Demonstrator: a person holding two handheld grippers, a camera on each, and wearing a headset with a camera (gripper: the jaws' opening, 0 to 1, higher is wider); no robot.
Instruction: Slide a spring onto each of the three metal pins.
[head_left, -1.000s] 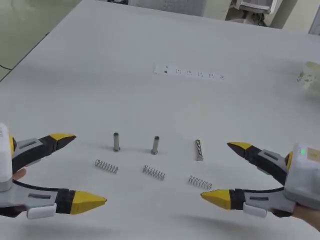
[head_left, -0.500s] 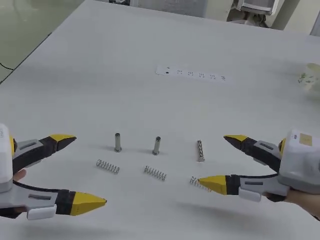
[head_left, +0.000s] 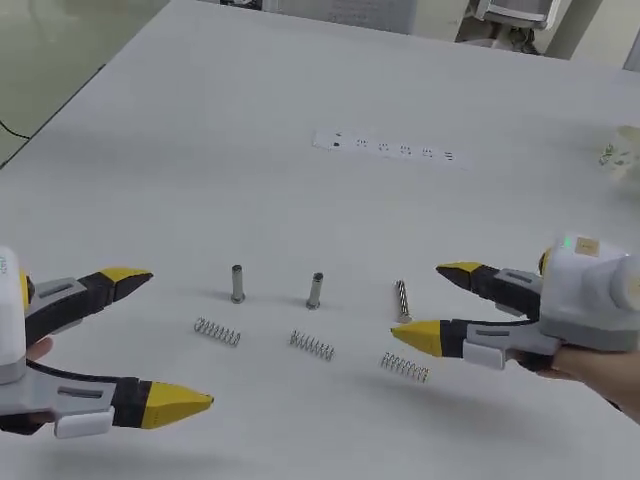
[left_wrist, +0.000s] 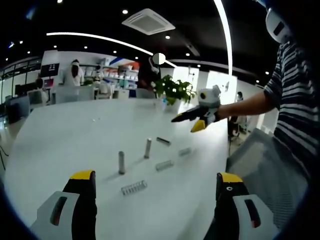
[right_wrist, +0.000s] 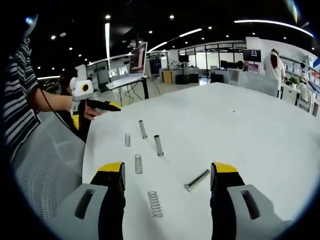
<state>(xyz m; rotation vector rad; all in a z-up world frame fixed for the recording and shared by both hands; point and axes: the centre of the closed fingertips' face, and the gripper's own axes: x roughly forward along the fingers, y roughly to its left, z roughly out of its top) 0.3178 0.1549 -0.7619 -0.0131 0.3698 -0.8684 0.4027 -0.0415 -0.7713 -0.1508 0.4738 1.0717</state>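
My right gripper (head_left: 422, 302) hangs wide open by the fallen pin (head_left: 401, 300) and the near spring (head_left: 404, 367), my left gripper (head_left: 170, 338) gapes as wide off to the left, and the middle pin (head_left: 315, 290) and left pin (head_left: 237, 283) stand upright on the table (head_left: 300, 200) (the middle spring (head_left: 311, 346) and left spring (head_left: 216, 332) lie loose before them).

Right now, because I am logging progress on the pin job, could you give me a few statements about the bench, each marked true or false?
1. No coiled steel spring sits on a pin yet. True.
2. All three pins stand upright. False: the right silver metal pin lies on its side; the left silver metal pin and the middle silver metal pin stand.
3. The right hand-held gripper is shut on a spring. False: it is open and holds nothing.
4. The left hand-held gripper is open. True.
5. A flat white power strip lies beyond the pins. True.
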